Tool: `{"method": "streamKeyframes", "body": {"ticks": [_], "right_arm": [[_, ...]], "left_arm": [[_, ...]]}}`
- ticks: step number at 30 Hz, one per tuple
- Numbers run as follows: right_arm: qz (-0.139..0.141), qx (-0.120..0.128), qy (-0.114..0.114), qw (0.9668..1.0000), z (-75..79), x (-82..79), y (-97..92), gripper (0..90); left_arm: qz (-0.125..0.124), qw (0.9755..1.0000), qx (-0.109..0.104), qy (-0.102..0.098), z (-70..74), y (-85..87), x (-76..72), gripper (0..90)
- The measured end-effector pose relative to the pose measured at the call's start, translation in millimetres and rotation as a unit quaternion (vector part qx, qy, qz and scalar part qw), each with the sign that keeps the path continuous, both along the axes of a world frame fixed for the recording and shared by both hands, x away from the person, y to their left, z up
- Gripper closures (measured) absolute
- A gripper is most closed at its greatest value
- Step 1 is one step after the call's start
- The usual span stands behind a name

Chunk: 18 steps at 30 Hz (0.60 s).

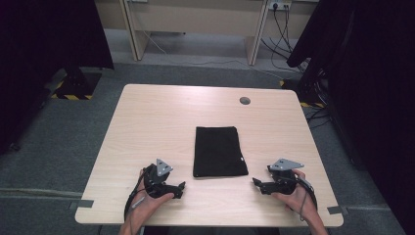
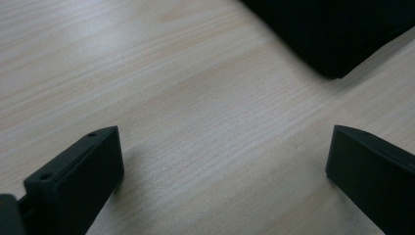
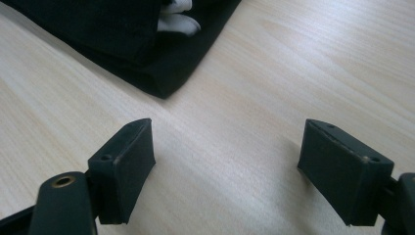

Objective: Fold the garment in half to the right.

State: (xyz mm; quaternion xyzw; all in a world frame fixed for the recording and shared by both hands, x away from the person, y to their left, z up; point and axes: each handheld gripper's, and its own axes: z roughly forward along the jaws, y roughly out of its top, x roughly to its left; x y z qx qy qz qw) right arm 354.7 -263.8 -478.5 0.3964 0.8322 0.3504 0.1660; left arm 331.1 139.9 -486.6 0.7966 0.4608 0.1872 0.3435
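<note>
One folded black cloth (image 1: 219,151) lay flat near the middle of the single wooden table (image 1: 147,117), its short edge toward the person. Two grippers flanked that edge — the left gripper (image 1: 182,187) just off the cloth's near left corner, the right gripper (image 1: 255,183) just off its near right corner. Neither touched the cloth. Both stood released, jaws wide apart over bare wood, nothing between them. One white tag (image 3: 178,19) showed at a fold — one round grommet (image 1: 244,101) sat near the far edge.
</note>
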Motion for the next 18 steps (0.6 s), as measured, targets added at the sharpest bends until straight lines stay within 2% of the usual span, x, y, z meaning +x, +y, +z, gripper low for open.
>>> {"method": "streamKeyframes", "body": {"ticks": [18], "right_arm": [[-0.007, 0.001, -0.002, 1.0, -0.6, -18.3, -12.3, 19.8]], "left_arm": [[0.0, 1.0, 0.0, 0.0, 0.0, 0.0, 0.0, 0.0]]}}
